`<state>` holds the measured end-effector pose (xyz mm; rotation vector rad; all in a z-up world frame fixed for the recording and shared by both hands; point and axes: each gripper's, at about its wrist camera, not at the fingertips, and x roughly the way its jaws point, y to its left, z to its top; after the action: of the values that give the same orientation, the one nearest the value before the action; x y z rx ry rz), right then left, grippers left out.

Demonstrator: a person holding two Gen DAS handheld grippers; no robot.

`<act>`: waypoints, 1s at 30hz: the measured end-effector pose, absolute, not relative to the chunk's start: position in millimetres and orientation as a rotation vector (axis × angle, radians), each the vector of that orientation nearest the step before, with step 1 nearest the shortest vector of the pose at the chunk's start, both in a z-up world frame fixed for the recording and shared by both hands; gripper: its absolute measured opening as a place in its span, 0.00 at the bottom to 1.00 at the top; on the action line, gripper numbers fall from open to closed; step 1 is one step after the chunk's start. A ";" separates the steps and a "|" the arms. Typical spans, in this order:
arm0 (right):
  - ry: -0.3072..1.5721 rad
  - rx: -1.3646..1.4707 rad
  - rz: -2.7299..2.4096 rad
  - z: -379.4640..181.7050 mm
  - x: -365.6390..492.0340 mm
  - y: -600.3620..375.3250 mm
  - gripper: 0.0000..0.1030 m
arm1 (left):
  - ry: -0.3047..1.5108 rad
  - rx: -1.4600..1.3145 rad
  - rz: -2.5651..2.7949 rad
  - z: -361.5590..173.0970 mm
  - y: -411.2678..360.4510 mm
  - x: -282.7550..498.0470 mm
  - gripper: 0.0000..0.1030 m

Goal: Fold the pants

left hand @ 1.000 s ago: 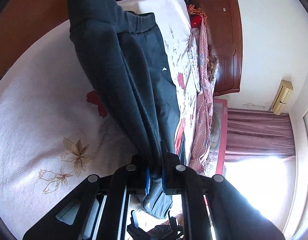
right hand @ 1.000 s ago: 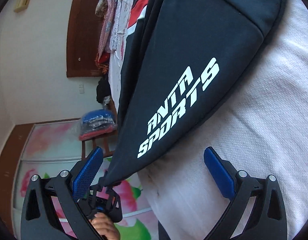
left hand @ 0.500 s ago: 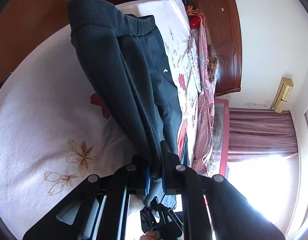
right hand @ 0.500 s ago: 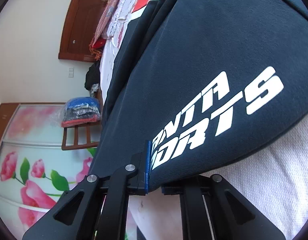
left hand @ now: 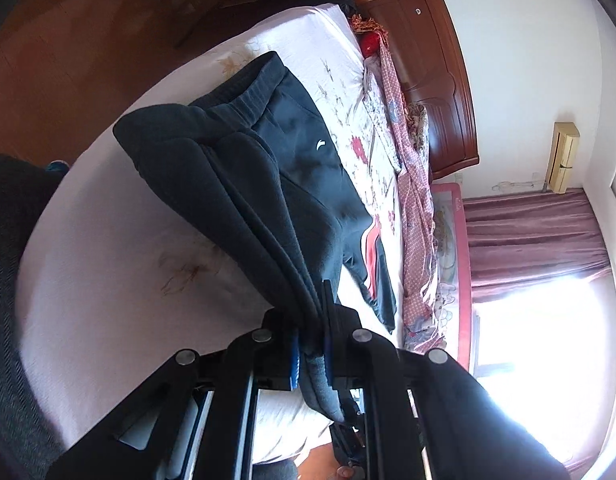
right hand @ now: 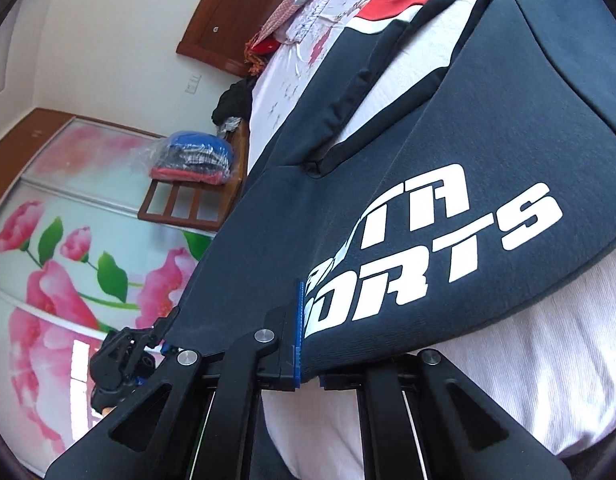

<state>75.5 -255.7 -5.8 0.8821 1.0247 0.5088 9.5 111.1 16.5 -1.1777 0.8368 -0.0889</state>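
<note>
Dark navy sports pants [left hand: 244,184] lie along the bed, waistband at the far end, with a small white logo. My left gripper [left hand: 311,344] is shut on the bunched leg end of the pants and holds it lifted off the sheet. In the right wrist view the pants [right hand: 448,152] show white "ANTA SPORTS" lettering and red-white panels further up. My right gripper [right hand: 308,344] is shut on the leg's edge just below the lettering and holds it above the bed. The other gripper [right hand: 124,356] shows at lower left, holding the same hem.
The bed [left hand: 108,280] has a pale pink floral sheet, with a crumpled patterned quilt [left hand: 416,216] along its far side and a wooden headboard [left hand: 432,60]. A chair with bagged clothes [right hand: 196,160] stands by the flowered wardrobe doors [right hand: 60,264]. A curtained bright window [left hand: 548,300] is at right.
My right gripper closed on the pants leg edge. Both grippers lifted and drew the leg end along the bed; the pants now look farther away in the left view.
</note>
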 end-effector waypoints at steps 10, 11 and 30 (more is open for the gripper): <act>1.225 0.682 0.454 -59.9 18.0 -259.7 0.30 | 1.107 -0.905 0.047 -11.3 98.5 -55.2 0.13; 1.220 0.690 0.478 -60.4 16.6 -259.1 0.37 | 1.100 -0.850 0.065 -4.1 95.5 -57.1 0.14; 0.850 0.798 -0.418 -9.5 68.4 -589.2 0.49 | 0.875 -0.362 -0.247 72.9 -22.5 -32.0 0.97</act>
<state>68.4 -589.2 -9.5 0.7979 0.8504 -0.4176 -32.0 -22.5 72.9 -0.3615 0.8747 -0.2474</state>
